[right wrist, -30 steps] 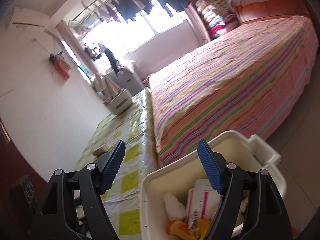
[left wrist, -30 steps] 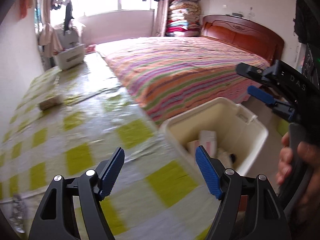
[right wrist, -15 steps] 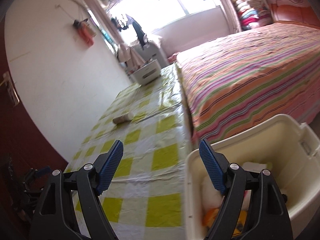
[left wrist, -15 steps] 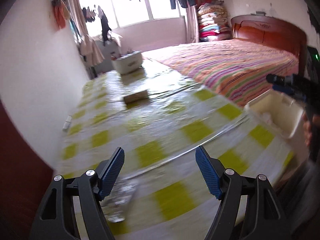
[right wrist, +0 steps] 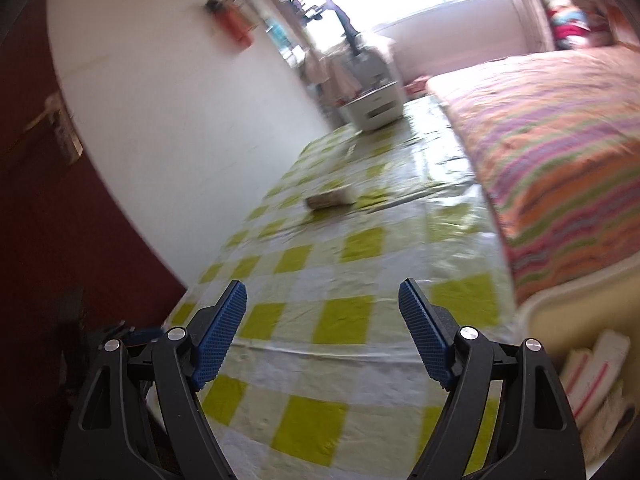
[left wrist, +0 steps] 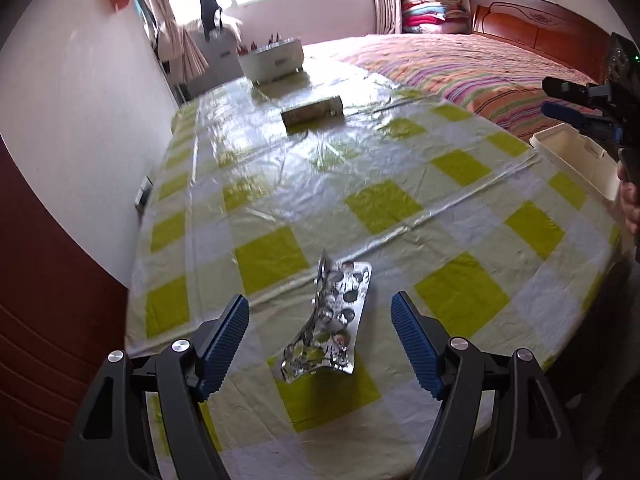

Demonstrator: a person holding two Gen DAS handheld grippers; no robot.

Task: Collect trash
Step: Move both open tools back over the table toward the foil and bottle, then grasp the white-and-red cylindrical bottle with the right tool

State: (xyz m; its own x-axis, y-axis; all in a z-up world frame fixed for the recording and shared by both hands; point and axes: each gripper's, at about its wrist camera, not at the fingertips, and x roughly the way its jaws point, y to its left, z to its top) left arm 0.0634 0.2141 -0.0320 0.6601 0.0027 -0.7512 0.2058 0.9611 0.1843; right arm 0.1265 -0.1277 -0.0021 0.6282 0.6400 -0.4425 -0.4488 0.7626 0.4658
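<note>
A crumpled silver blister pack (left wrist: 332, 312) lies on the yellow-checked tablecloth (left wrist: 372, 208) near the table's front end. My left gripper (left wrist: 320, 304) hangs open just above it. The pack sits in the gap between the blue pads (left wrist: 224, 336), which do not touch it. A white trash bin (left wrist: 580, 160) stands off the table's right side, by the bed. My right gripper (right wrist: 322, 292) is open and empty over the table's front part, with the bin (right wrist: 580, 308) and the cartons (right wrist: 596, 364) inside it at the right edge. In the left wrist view the right gripper (left wrist: 576, 108) shows above the bin.
A small flat box (left wrist: 312, 112) lies mid-table, and a white basket (left wrist: 272, 60) stands at the far end. A bed with a striped cover (left wrist: 460, 68) runs along the table's right side. A white wall and a dark red door (left wrist: 48, 300) close the left.
Both views have swung left, from the bin to the table. The blister pack has come between my left fingers. The bin has slid to the right edge of the right wrist view.
</note>
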